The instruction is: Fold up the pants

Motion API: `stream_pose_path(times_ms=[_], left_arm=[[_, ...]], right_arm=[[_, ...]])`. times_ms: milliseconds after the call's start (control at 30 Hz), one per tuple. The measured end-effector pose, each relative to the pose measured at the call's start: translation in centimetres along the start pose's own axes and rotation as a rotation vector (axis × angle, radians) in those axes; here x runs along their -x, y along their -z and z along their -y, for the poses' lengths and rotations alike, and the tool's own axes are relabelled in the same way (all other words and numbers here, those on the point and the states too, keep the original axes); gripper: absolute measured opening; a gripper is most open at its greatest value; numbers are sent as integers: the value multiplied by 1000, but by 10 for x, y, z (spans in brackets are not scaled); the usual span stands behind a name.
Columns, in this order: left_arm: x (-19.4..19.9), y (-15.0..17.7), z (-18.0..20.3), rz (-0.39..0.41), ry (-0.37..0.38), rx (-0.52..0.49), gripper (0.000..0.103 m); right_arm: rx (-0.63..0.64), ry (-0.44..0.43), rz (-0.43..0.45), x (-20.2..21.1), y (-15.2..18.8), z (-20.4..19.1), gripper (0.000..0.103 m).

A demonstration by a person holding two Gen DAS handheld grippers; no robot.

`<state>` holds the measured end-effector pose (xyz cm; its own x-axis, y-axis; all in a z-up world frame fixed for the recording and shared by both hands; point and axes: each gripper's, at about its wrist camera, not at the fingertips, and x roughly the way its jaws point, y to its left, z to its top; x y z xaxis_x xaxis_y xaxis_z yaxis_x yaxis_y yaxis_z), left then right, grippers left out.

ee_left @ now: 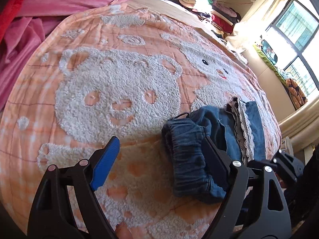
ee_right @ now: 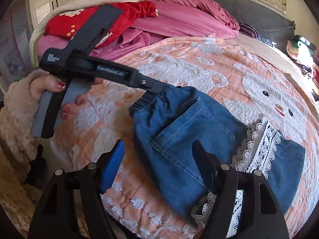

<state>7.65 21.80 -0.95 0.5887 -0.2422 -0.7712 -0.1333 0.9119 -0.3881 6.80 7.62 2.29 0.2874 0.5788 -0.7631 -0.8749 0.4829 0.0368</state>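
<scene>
The denim pants (ee_right: 179, 139) lie folded on the peach bear quilt (ee_left: 119, 79), low and right of centre in both views, lace hems (ee_right: 257, 147) toward the right. The left gripper (ee_left: 161, 155) stands spread, its right finger against the elastic waistband (ee_left: 185, 153). The right gripper (ee_right: 159, 159) is spread too, straddling the pants' near edge.
</scene>
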Motion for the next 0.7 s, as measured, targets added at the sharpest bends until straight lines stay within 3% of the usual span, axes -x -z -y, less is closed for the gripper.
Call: stream_pose_path(times_ms=[67, 200, 367, 467, 533, 633, 700], left_arm=[[-9, -5, 0, -18, 25, 4, 76], [-22, -8, 3, -55, 77, 3, 60], [-38, -8, 4, -109, 141, 28, 48], [-49, -8, 5, -138, 182, 52, 40], [-51, -8, 8, -139, 171, 50, 39], [-46, -12, 12, -132, 168, 57, 39], [-38, -14, 20, -112, 160, 41, 39]], right_arm=[[22, 10, 4, -5, 1, -8, 69], [62, 47, -33, -23, 5, -17, 67], [129, 127, -85, -47, 12, -24, 63], [162, 187, -98, -59, 15, -23, 46], [159, 192, -84, -58, 15, -19, 28], [77, 127, -34, -43, 13, -4, 15], [7, 70, 8, -29, 12, 7, 13]])
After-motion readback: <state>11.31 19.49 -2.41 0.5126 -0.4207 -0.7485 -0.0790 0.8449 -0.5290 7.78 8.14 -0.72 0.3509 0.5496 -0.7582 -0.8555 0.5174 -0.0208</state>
